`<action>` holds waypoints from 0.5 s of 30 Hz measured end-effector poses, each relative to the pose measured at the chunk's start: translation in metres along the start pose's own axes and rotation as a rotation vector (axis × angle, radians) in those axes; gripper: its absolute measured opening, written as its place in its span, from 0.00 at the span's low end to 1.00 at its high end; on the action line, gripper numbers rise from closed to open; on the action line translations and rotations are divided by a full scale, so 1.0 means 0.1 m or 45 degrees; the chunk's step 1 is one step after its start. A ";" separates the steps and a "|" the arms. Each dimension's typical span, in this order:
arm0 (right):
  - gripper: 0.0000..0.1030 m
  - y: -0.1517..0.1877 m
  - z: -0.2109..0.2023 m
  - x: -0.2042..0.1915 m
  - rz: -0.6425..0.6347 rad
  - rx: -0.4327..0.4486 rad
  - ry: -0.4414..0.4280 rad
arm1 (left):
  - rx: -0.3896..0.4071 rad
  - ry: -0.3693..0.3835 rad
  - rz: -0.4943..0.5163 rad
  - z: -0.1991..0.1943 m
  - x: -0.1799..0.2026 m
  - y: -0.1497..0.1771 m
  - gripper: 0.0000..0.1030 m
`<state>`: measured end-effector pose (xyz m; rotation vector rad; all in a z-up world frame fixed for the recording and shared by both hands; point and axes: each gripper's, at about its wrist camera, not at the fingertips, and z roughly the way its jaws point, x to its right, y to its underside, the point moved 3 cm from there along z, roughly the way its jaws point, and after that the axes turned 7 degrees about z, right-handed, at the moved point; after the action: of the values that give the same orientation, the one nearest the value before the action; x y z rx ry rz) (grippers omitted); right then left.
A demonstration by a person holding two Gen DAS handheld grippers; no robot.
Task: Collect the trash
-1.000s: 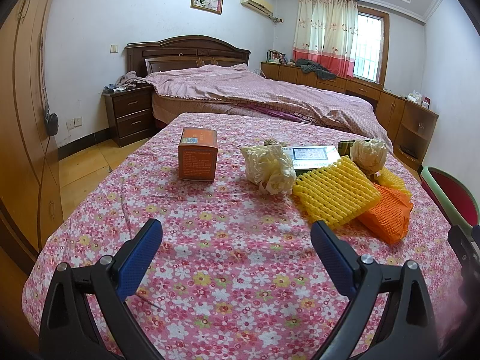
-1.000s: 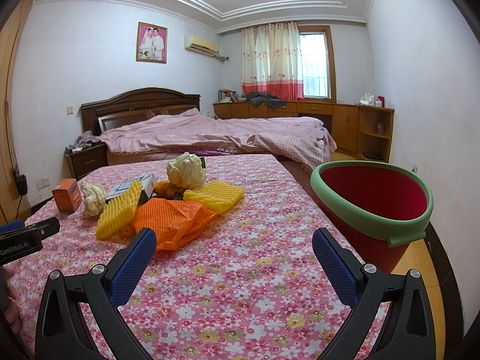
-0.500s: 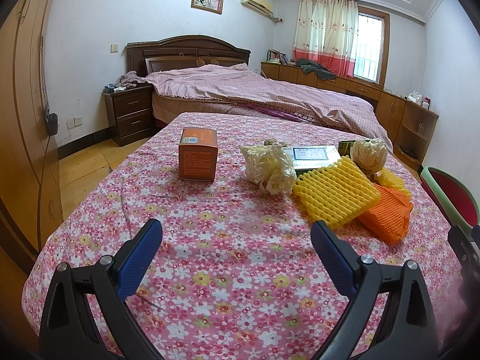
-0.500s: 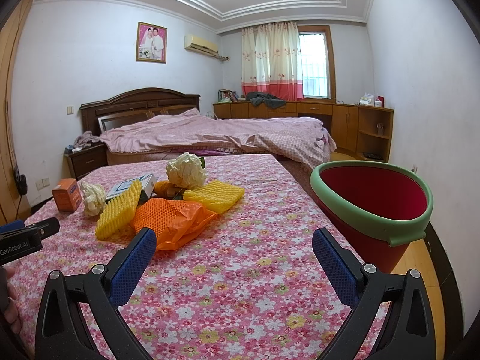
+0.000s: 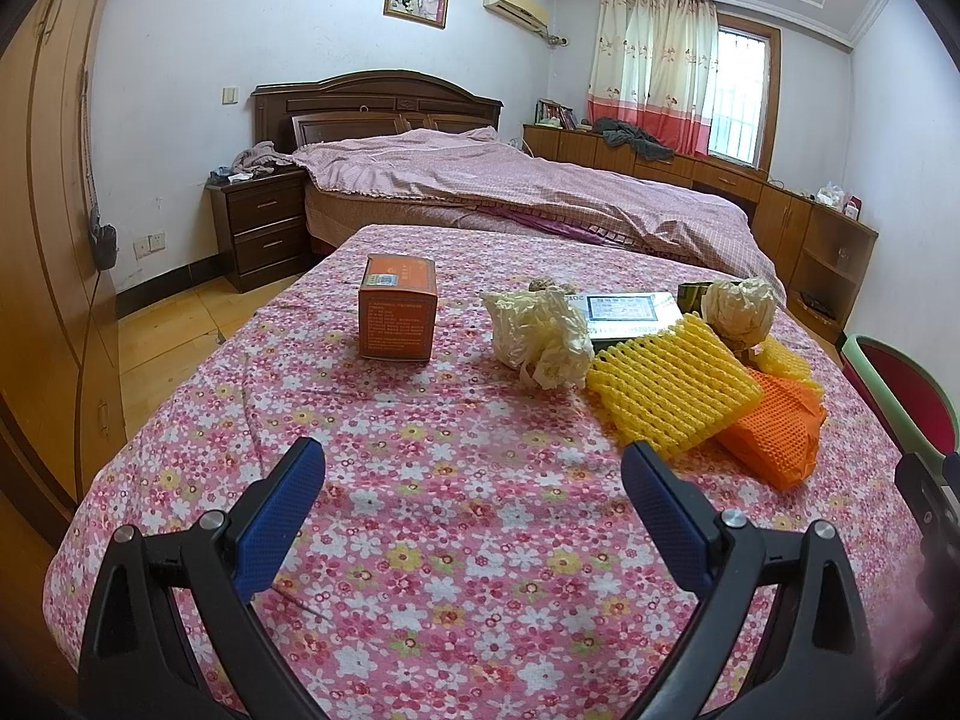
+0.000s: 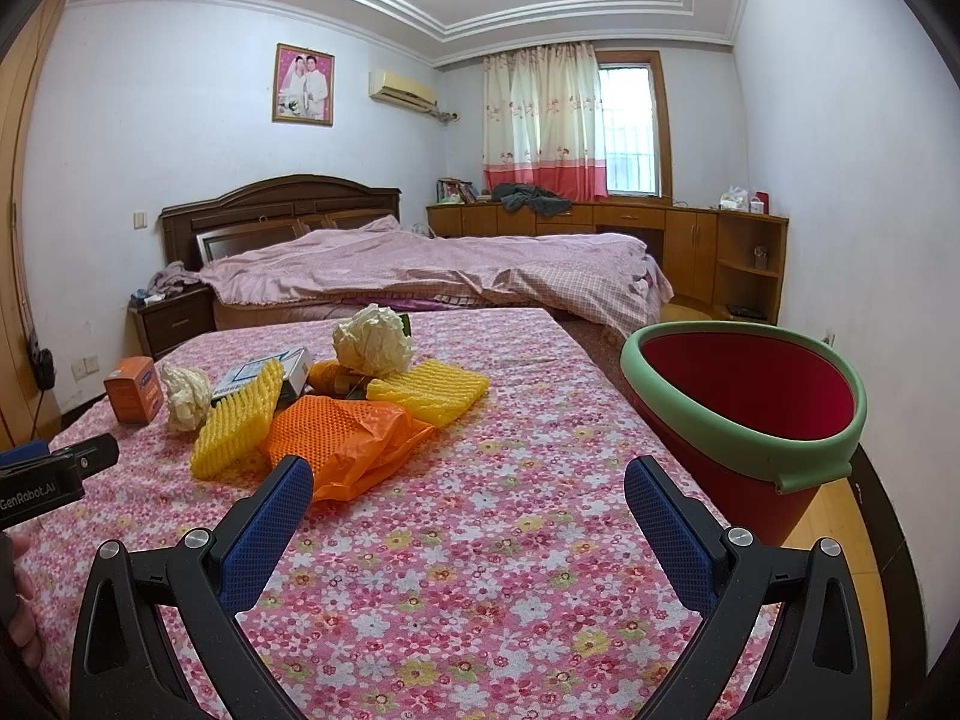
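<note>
Trash lies clustered toward the far right part of a surface covered with a pink flowered cloth (image 5: 420,510): an orange box (image 5: 397,315) stands upright and apart at the left of the group, a crumpled cream paper wad (image 5: 540,336) sits beside it, and a yellow foam net sleeve (image 5: 669,387) leans against an orange foam net in an orange plastic bag (image 5: 774,432). Behind these lie a flat printed carton (image 5: 624,312) and a second crumpled paper ball (image 6: 372,341), with another yellow foam sleeve (image 6: 429,390) just beside the ball. Off the right edge of the surface stands a red bin with a green rim (image 6: 744,414), its mouth tilted toward the camera. Both tools hover over the near edge of the cloth, touching none of the trash. The left gripper (image 5: 474,501) has its blue-padded fingers spread wide with nothing between them; the right gripper (image 6: 468,516) is likewise spread wide and holds nothing.
</note>
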<state>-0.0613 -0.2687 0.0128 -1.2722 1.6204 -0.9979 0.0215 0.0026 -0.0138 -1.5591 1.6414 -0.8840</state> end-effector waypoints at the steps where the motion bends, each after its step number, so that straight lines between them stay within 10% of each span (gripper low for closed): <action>1: 1.00 0.01 0.00 0.00 0.000 0.005 0.001 | -0.004 -0.003 0.001 0.00 0.00 0.00 0.95; 15: 1.00 -0.02 0.07 0.02 0.008 -0.106 0.003 | -0.091 0.020 0.026 0.12 0.07 -0.08 0.95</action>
<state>-0.0539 -0.2714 0.0119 -1.3209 1.6822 -0.9367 0.0354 -0.0047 -0.0136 -1.5845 1.7139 -0.8370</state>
